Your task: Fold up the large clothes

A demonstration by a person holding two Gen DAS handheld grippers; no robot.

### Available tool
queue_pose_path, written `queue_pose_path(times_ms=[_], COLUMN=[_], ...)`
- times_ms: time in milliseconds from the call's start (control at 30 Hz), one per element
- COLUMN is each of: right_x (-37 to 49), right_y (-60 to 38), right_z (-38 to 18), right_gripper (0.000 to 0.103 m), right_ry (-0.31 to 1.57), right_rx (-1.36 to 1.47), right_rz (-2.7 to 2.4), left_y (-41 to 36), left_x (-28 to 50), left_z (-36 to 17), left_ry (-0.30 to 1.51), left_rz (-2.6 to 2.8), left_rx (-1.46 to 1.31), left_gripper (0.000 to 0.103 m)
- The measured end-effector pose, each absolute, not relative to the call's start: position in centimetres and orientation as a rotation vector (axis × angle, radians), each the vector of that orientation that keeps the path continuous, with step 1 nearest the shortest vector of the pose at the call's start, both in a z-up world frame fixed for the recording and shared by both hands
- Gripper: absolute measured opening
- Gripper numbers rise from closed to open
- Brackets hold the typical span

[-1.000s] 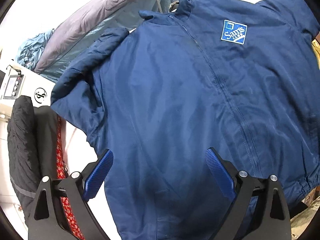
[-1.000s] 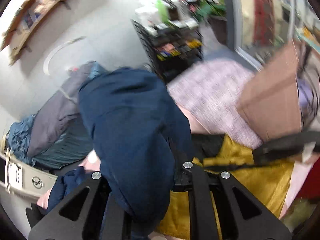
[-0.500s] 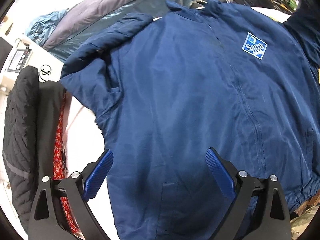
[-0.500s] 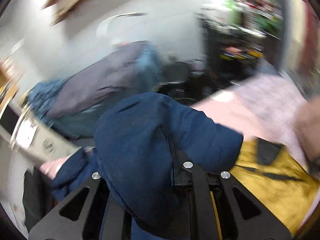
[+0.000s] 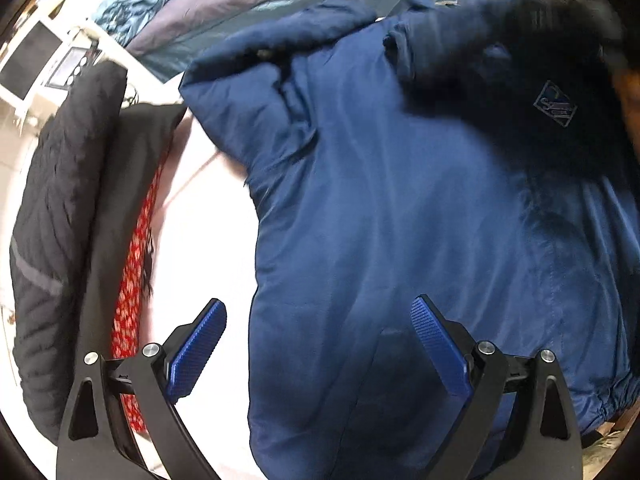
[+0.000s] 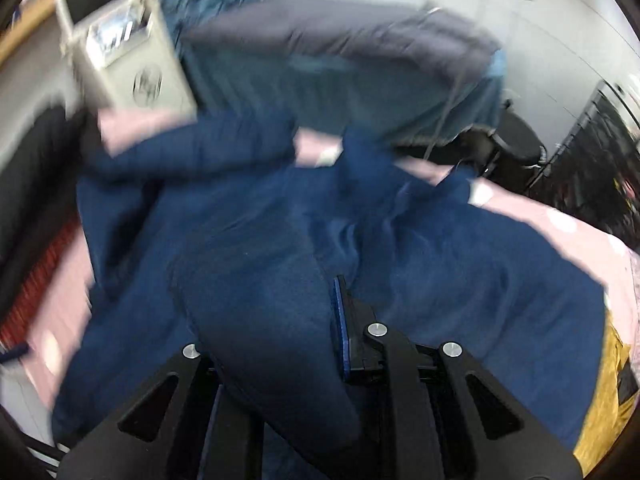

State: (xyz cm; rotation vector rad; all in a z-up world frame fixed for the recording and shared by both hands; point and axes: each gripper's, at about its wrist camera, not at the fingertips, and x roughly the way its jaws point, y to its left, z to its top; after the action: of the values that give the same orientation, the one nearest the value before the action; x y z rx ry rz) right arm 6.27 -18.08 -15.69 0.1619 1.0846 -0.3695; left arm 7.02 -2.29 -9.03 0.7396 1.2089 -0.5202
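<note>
A navy blue jacket (image 5: 400, 220) lies front-up on a pink surface (image 5: 200, 220). My left gripper (image 5: 320, 344) hovers open over its lower left edge, one blue pad above the bare surface, the other above the fabric. In the right wrist view, the jacket's sleeve (image 6: 260, 300) drapes between the fingers of my right gripper (image 6: 280, 340), low over the jacket body (image 6: 440, 260). Those jaws are opening slightly, with the sleeve still against the visible blue pad (image 6: 340, 320). In the left wrist view the sleeve shows as a dark blur (image 5: 520, 80) over the chest logo (image 5: 556, 104).
A black quilted jacket (image 5: 60, 220) and a red patterned cloth (image 5: 136, 260) lie along the left. Grey and teal bedding (image 5: 260, 0) is piled at the back beside a beige device (image 6: 128, 52). A yellow garment (image 6: 600, 392) lies at the right, a black rack (image 6: 592, 140) beyond.
My right gripper swung the sleeve down and across onto the jacket's front. My left gripper drifted toward the jacket's left edge and stayed open.
</note>
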Motion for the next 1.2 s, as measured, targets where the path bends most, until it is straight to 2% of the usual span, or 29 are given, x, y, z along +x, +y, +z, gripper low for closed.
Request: queue_pose_path(times_ms=[67, 100, 133, 200, 300, 600, 667, 800, 933, 1000, 1200], right_x=[7.0, 7.3, 7.0, 6.7, 5.0, -3.3, -5.1, -8.9, -10.3, -11.0, -8.9], right_y=[-15.6, -14.5, -14.0, -12.2, -10.9, -16.4, -18.9, -24.3, -28.1, -28.8, -26.3], right_z=[-17.8, -18.9, -19.6, -21.6, -20.6, -12.5, -12.1, -13.8, -18.9, -20.2, -22.1], right_gripper=[0.033, 0.06, 0.099, 0.097, 0.097, 0.097, 0.097, 0.097, 0.097, 0.097, 0.097], right_ry=[1.149, 1.184, 1.209, 1.283, 1.221, 1.013, 1.002, 1.029, 1.177, 1.177, 1.296], right_rx=[0.037, -0.048, -0.108, -0.297, -0.369, 0.124, 0.226, 0.484, 0.559, 0.581, 0.299], right_rz=[-0.375, -0.383, -0.386, -0.387, -0.39, -0.479, -0.535, -0.65, -0.729, -0.743, -0.786], left_y=[-2.1, -2.1, -2.2, -2.6, -3.8, -8.8, -10.5, -14.9, -19.3, -21.2, -24.4], left_x=[7.1, 7.1, 7.1, 7.2, 7.2, 11.0, 12.1, 13.4, 12.1, 10.5, 6.8], left_z=[-9.3, -9.5, -9.6, -9.9, -10.0, -8.6, -8.3, -8.0, -7.6, -8.7, -14.6], left_ry=[1.212, 1.213, 1.215, 1.217, 1.197, 1.044, 1.036, 0.983, 0.939, 0.935, 0.936], left_rz=[-0.515, -0.514, -0.516, -0.525, -0.551, -0.572, -0.593, -0.617, -0.707, -0.751, -0.77], left_rx=[0.745, 0.748, 0.751, 0.755, 0.767, 0.787, 0.761, 0.778, 0.774, 0.806, 0.999], left_gripper=[0.092, 0.092, 0.092, 0.092, 0.092, 0.092, 0.087, 0.073, 0.073, 0.074, 0.074])
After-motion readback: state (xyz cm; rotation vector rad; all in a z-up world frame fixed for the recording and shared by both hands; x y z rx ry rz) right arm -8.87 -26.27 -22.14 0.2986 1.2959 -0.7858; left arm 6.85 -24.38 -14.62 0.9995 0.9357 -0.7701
